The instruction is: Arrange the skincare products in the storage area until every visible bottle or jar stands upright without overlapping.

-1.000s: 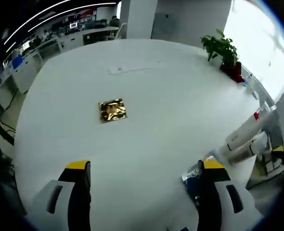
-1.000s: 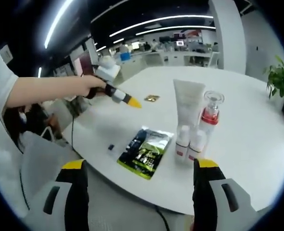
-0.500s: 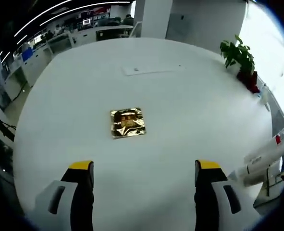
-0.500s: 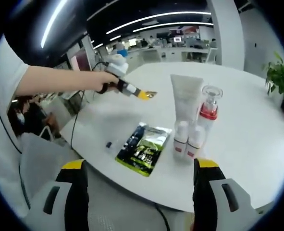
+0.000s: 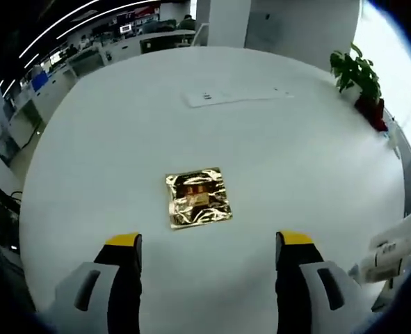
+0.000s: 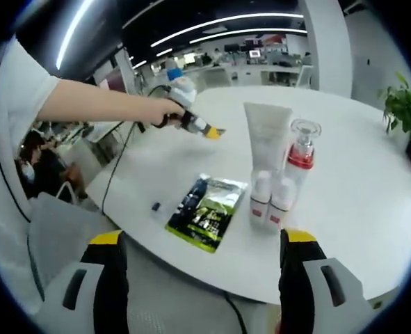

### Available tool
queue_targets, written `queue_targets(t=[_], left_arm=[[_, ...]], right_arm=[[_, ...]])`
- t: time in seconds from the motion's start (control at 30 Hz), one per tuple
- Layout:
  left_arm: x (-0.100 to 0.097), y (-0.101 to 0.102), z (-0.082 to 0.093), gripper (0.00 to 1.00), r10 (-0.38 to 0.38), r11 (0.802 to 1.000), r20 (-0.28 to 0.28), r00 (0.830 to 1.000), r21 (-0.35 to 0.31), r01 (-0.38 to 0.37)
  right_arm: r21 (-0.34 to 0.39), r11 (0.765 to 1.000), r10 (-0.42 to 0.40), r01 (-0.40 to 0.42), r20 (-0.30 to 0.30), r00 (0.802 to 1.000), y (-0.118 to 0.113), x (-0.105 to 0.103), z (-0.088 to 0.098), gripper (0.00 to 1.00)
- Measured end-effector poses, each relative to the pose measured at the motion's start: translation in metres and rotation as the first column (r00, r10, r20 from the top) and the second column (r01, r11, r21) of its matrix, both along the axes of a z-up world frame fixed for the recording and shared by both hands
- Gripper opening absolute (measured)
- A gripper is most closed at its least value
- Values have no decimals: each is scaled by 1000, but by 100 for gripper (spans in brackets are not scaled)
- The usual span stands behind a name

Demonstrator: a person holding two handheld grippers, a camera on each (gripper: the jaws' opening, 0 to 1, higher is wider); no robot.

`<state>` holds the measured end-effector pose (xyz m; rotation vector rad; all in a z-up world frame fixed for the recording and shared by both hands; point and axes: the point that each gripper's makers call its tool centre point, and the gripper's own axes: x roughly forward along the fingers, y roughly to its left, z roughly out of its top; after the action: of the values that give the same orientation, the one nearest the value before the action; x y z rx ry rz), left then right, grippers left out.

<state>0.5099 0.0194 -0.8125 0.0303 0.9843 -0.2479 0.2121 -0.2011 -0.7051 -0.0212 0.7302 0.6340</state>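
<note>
I see tube (image 6: 266, 136), pump bottle (image 6: 299, 161), two small bottles (image 6: 269, 202) upright, clustered on bench (image 6: 372, 202); labels unreadable. Green sachet (image 6: 206, 212) flat beside. Gold sachet (image 5: 197, 197) ahead of left gripper (image 5: 208, 243), jaws released, empty. Right gripper (image 6: 199, 240) jaws released.

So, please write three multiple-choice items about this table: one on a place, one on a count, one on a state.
1. Where does the gold sachet lie?
A. ahead of the left gripper, between its jaws' line
B. on the green pouch
C. against the plant

2. How many small white bottles stand in front of the white tube?
A. one
B. two
C. four

3. How is the green pouch?
A. standing upright
B. lying flat on the table
C. held by the right gripper

Answers: 1 A, it lies alone on bare table; 2 B, a pair side by side; 3 B, flat, untouched.
</note>
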Motion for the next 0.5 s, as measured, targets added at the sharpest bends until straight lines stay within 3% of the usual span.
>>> queue_targets(t=[0.13,0.27,0.5], left_arm=[[4,1,2,70,58,998,-3,998,-32,-58],[24,2,-4,68,48,999,-9,999,-19,-48],[36,7,-10,64,57,998,-1,998,-12,-57]], right_arm=[[0,1000,-6,6,-4,1000,-1,0,-1,90],[-1,1000,-6,6,-10,1000,-1,0,-3,90],[-5,1000,-10,10,-17,1000,-2,0,-5,90]])
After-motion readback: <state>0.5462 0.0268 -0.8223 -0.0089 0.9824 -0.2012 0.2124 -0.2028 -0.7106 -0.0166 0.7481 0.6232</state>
